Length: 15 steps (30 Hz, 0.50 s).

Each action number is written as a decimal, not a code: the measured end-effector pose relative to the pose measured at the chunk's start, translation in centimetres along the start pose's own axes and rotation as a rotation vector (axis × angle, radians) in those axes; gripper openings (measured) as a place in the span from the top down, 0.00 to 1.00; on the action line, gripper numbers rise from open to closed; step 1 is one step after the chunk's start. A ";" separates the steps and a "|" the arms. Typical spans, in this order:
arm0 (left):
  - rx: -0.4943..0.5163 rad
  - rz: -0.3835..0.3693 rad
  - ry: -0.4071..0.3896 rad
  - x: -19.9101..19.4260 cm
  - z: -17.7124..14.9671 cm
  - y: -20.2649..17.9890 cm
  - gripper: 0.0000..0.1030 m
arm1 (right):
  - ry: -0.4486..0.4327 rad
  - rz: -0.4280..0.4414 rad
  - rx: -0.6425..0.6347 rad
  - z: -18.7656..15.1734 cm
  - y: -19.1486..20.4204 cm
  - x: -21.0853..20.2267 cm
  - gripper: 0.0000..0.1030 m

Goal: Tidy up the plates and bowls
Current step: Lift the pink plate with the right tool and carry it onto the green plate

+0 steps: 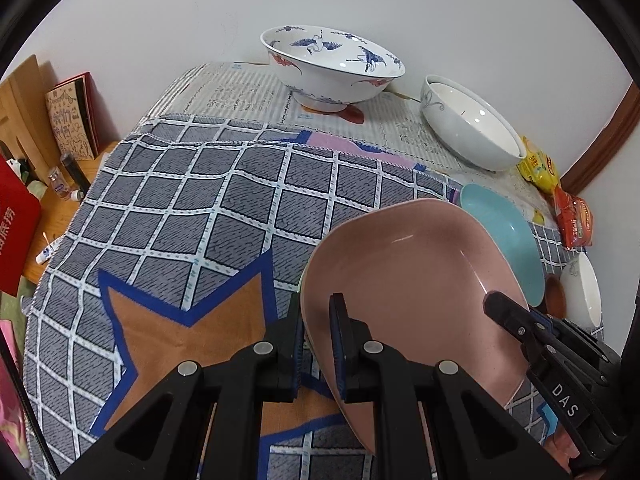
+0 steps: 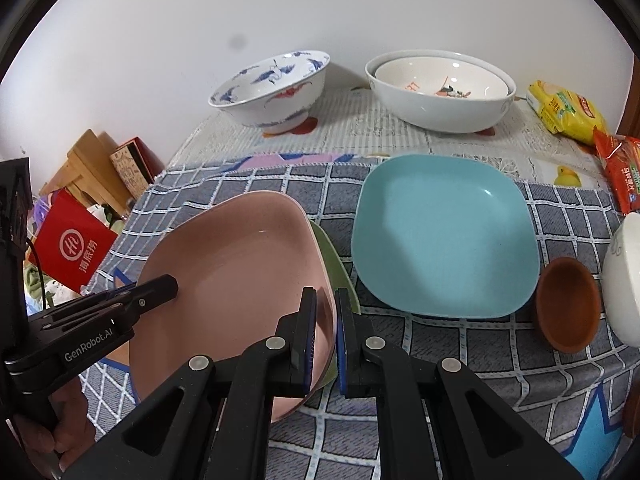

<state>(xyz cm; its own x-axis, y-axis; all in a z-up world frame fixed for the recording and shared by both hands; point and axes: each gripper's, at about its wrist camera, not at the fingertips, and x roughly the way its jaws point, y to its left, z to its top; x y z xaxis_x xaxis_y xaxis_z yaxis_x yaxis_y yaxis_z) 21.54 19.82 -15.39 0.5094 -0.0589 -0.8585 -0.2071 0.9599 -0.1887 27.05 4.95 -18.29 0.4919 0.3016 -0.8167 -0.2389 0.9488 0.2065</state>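
A pink square plate (image 1: 416,280) (image 2: 236,276) sits on a green plate (image 2: 334,256). My left gripper (image 1: 318,344) is shut on the pink plate's left rim. My right gripper (image 2: 326,336) is shut on its right rim, together with the green plate's edge. A light blue square plate (image 2: 444,236) (image 1: 504,232) lies flat to the right. A blue crane-pattern bowl (image 1: 332,66) (image 2: 272,90) and a white bowl (image 1: 472,126) (image 2: 440,94) with a smaller bowl nested inside stand at the back.
A small brown bowl (image 2: 568,304) and a white bowl (image 2: 624,280) sit at the right edge. Yellow (image 2: 564,112) and orange (image 2: 618,168) snack packets lie at the back right. The checked cloth (image 1: 192,208) covers the table. A red bag (image 2: 74,246) and boxes are off the left.
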 end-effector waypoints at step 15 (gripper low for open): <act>0.010 0.012 -0.011 0.9 0.2 0.1 0.88 | 0.022 -0.024 -0.089 -0.1 0.5 1.9 0.85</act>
<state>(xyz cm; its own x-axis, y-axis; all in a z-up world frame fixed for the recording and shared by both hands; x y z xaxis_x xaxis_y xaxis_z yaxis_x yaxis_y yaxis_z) 22.13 19.94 -16.15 0.5163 -0.0445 -0.8552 -0.2048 0.9633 -0.1738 27.77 5.95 -19.85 0.4802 0.2754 -0.8328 -0.3006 0.9436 0.1388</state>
